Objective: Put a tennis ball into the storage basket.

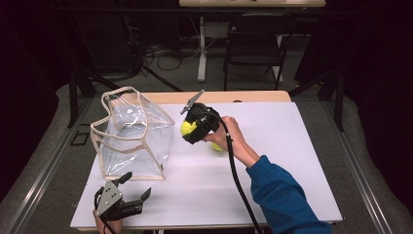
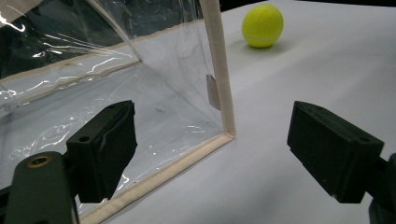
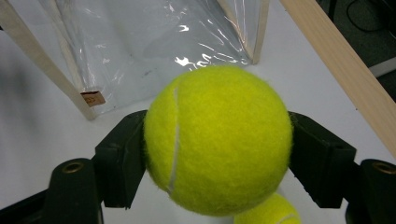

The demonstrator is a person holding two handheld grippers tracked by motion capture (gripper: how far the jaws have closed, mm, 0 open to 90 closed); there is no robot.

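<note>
Bag lies left of the right claw (image 1: 187, 127), which grips a fuzzy yellow tennis ball (image 3: 219, 140); clear plastic cream-trimmed bag (image 1: 134, 139) stands mouth-up beside it; left claw (image 1: 136, 187) open, nearer its base.

A fuzzy yellow tennis ball (image 3: 218, 140) with a pale curved seam is clamped at its sides between two black jaw pads, lifted off the white table (image 1: 272, 190) toward its far edge. A second tennis ball (image 2: 262, 25) lies on the table just below and behind it, partly hidden in the high view. The clear plastic bag (image 1: 134, 136) with cream trim stands upright near the table's far left corner, its top apparently open.
</note>
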